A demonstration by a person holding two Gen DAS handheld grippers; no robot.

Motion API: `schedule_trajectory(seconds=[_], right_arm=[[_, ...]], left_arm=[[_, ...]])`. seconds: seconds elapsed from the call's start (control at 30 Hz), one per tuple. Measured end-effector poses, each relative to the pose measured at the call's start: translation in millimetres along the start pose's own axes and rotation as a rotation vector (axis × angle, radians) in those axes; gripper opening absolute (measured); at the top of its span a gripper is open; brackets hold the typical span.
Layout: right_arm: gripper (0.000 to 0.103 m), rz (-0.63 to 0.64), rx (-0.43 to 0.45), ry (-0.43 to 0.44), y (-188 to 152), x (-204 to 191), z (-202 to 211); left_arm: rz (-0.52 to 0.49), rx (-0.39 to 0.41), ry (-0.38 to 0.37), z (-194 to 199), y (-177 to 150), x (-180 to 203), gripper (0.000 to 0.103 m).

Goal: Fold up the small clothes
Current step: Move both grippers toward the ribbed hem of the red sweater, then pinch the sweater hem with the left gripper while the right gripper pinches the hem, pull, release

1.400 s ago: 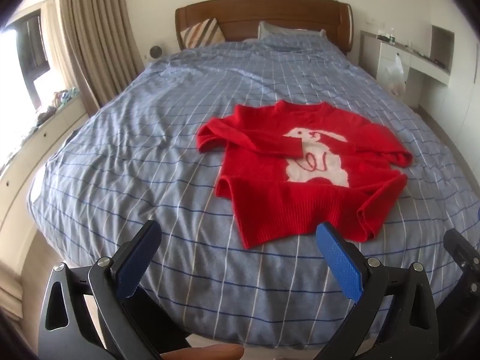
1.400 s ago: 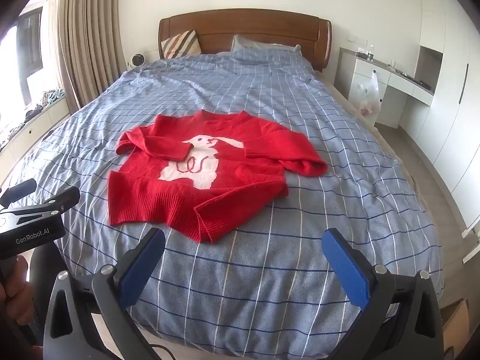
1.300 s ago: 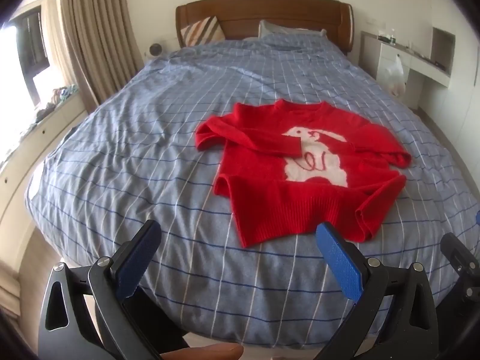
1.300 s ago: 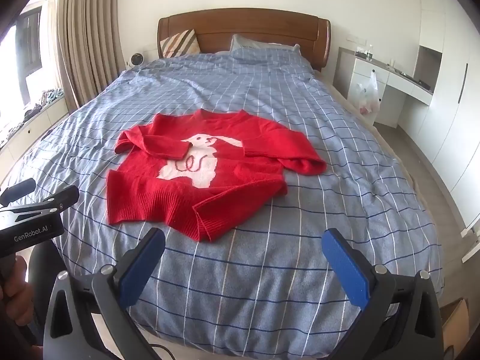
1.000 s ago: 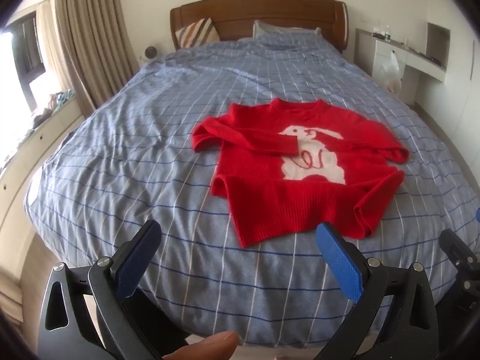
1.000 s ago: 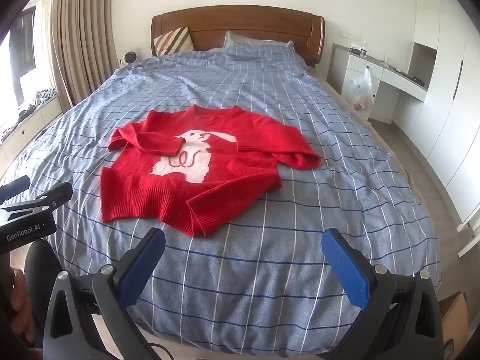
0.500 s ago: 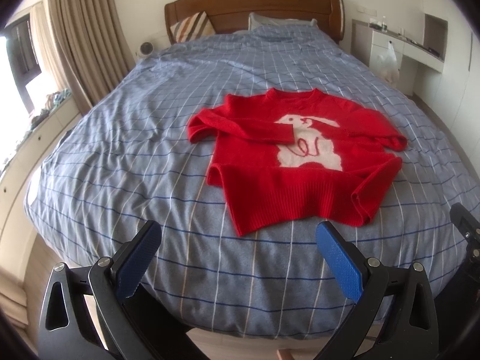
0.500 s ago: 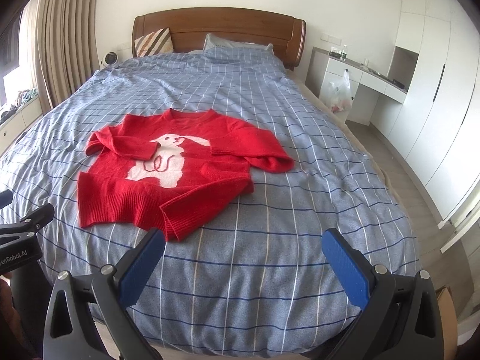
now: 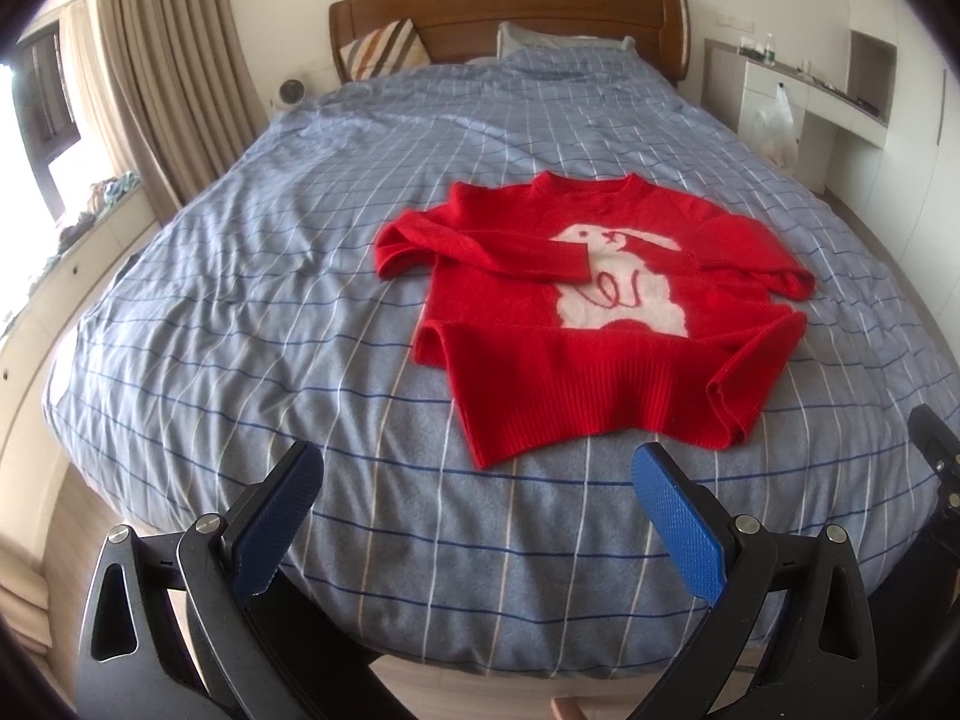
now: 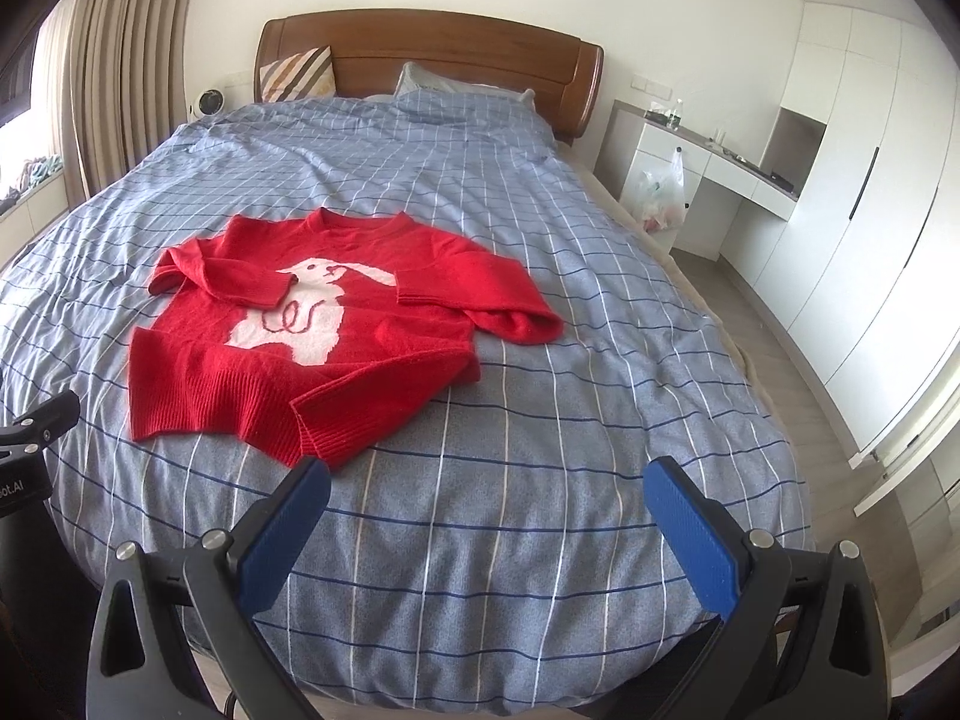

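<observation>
A red sweater (image 9: pixel 576 324) with a white rabbit on its front lies face up on the blue checked bed (image 9: pixel 270 252). Both sleeves are folded in over the chest and the hem's right corner is turned up. It also shows in the right wrist view (image 10: pixel 312 330). My left gripper (image 9: pixel 480 480) is open and empty, above the bed's foot edge, short of the hem. My right gripper (image 10: pixel 486 489) is open and empty, to the right of the sweater. The left gripper's body (image 10: pixel 36 426) shows at the right wrist view's left edge.
A wooden headboard (image 10: pixel 432 54) with pillows (image 10: pixel 300 75) stands at the far end. Curtains (image 9: pixel 174 78) and a window ledge run along the left. A white desk (image 10: pixel 720 180) with a plastic bag (image 10: pixel 657 195) and wardrobes (image 10: pixel 870 210) stand to the right.
Both grippers have risen and drifted: the sweater sits lower and more to the left in the right wrist view. Both stay open. The sweater has not moved.
</observation>
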State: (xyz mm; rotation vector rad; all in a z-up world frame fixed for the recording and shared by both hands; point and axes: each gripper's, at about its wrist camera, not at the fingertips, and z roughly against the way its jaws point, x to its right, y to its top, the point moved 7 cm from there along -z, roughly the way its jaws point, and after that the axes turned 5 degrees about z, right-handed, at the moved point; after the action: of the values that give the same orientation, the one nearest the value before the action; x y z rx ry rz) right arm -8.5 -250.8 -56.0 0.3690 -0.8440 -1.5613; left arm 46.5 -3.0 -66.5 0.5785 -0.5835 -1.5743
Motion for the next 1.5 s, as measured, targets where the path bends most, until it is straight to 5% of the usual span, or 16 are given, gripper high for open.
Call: schedule_trajectory(seconds=[0.27,0.5,0.53,0.57,0.6,0.63,0.67,0.7,0.9,1.13,1.27,1.33,1.4,1.43,1.5], right_arm=[[0.103,-0.105,-0.019,0.277,3.0,-7.5,-44.0],[0.102,-0.341,-0.201,0.533,12.1,-60.5,-123.9],[0.100,-0.382,-0.226,0.561,12.7,-66.4,-134.6],[0.095,-0.406,-0.244,0.567,12.8,-70.6,-144.6],[0.072,-0.415,-0.259,0.562,12.8,-73.4,-154.3],[0.057,-0.412,-0.275,0.562,11.8,-74.5,-162.2],[0.026,-0.410,-0.288,0.559,9.0,-71.7,-167.3],[0.005,-0.415,-0.292,0.557,5.3,-65.7,-166.7],[0.005,-0.365,-0.286,0.616,-30.0,-3.8,-108.3],[0.005,-0.342,-0.351,0.677,-81.8,-4.1,-116.4],[0.021,-0.362,-0.336,0.699,-90.1,-9.0,-134.1],[0.048,-0.404,-0.338,0.738,-92.2,-8.3,-135.7],[0.051,-0.435,-0.327,0.777,-92.5,-11.9,-136.2],[0.042,-0.420,-0.327,0.780,-93.3,-15.4,-137.7],[0.005,-0.341,-0.350,0.730,-95.7,-22.4,-142.0]], left_arm=[[0.092,-0.110,-0.128,-67.1,-8.0,-27.9,0.103],[0.115,-0.187,-0.144,-133.2,-7.2,-21.5,0.097],[0.122,-0.197,-0.162,-138.2,-8.6,-18.8,0.082],[0.124,-0.213,-0.184,-143.1,-10.2,-15.0,0.055],[0.126,-0.225,-0.215,-146.3,-11.6,-11.7,0.038],[0.135,-0.238,-0.249,-146.3,-11.8,-10.1,0.004],[0.154,-0.250,-0.284,-142.0,-12.4,-11.4,0.004],[0.174,-0.242,-0.306,-134.4,-11.6,-16.6,0.004],[0.147,-0.215,-0.382,-66.7,-24.4,-56.0,0.003],[0.092,-0.313,-0.350,-93.0,-57.0,-51.4,0.004],[0.115,-0.306,-0.338,-102.1,-59.6,-52.0,0.010],[0.111,-0.298,-0.315,-105.5,-60.6,-53.0,0.017],[0.100,-0.303,-0.300,-111.7,-63.8,-51.1,0.018],[0.090,-0.309,-0.285,-114.8,-66.2,-49.9,0.004],[0.072,-0.309,-0.249,-114.6,-69.0,-50.4,0.003]])
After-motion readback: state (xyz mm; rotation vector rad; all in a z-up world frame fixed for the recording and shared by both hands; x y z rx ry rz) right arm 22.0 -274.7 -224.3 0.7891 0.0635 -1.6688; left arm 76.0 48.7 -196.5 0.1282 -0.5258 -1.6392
